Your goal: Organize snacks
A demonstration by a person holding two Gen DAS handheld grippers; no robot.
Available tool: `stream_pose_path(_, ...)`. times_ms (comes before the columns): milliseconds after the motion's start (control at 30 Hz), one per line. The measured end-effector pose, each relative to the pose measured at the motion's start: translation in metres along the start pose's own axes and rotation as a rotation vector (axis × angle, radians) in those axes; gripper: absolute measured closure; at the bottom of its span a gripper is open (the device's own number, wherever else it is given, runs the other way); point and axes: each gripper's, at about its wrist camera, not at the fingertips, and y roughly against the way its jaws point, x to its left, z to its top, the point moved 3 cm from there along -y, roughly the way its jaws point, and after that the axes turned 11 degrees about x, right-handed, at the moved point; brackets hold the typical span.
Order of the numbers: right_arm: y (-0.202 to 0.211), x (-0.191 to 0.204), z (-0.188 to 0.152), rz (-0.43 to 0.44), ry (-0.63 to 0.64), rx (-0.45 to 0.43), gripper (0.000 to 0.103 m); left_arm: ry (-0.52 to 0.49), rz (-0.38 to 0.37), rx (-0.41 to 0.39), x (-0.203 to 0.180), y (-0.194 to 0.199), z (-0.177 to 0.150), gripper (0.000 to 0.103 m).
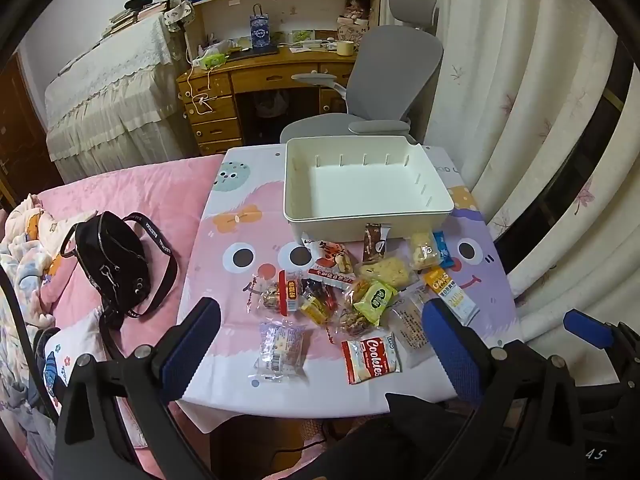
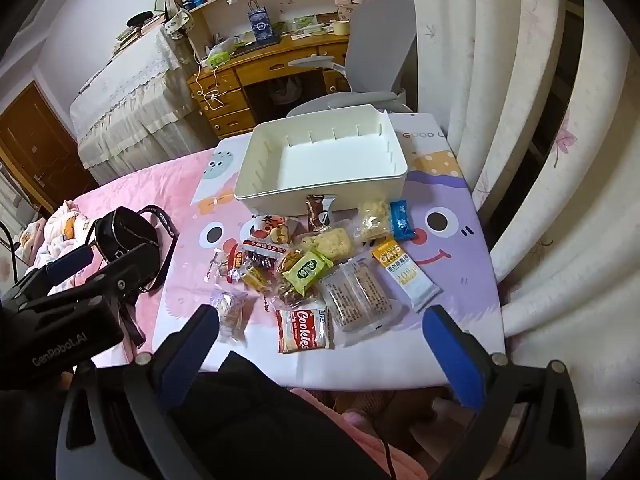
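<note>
Several wrapped snacks lie scattered on a cartoon-printed table [image 1: 240, 184] [image 2: 452, 216], among them a red Cookies pack [image 1: 371, 357] [image 2: 305, 330], a green pack [image 1: 375, 298] [image 2: 307, 271], a yellow oats bar [image 1: 450, 294] [image 2: 404, 276] and a clear wafer pack [image 1: 280, 346] [image 2: 231, 314]. Behind them stands an empty white bin [image 1: 366, 216] [image 2: 280, 198]. My left gripper [image 1: 320, 316] hovers open above the near snacks, nothing between its fingers. My right gripper [image 2: 320, 322] is open too, over the near table edge, holding nothing.
A black handbag [image 1: 114, 258] [image 2: 124, 236] rests on the pink bed to the left. A grey office chair [image 1: 384, 80] and a wooden desk [image 1: 256, 76] stand behind the table. Curtains [image 1: 520, 120] hang close on the right. A dark sleeve covers the bottom of both views.
</note>
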Motion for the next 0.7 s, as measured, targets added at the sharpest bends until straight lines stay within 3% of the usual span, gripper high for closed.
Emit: stream_pose_path(700,0.0008,0.0016,-0.0055,-0.008,0.000,0.009,0.001,0.007,-0.015,-0.001,-0.0010,0.0004,-0.0002,0.003)
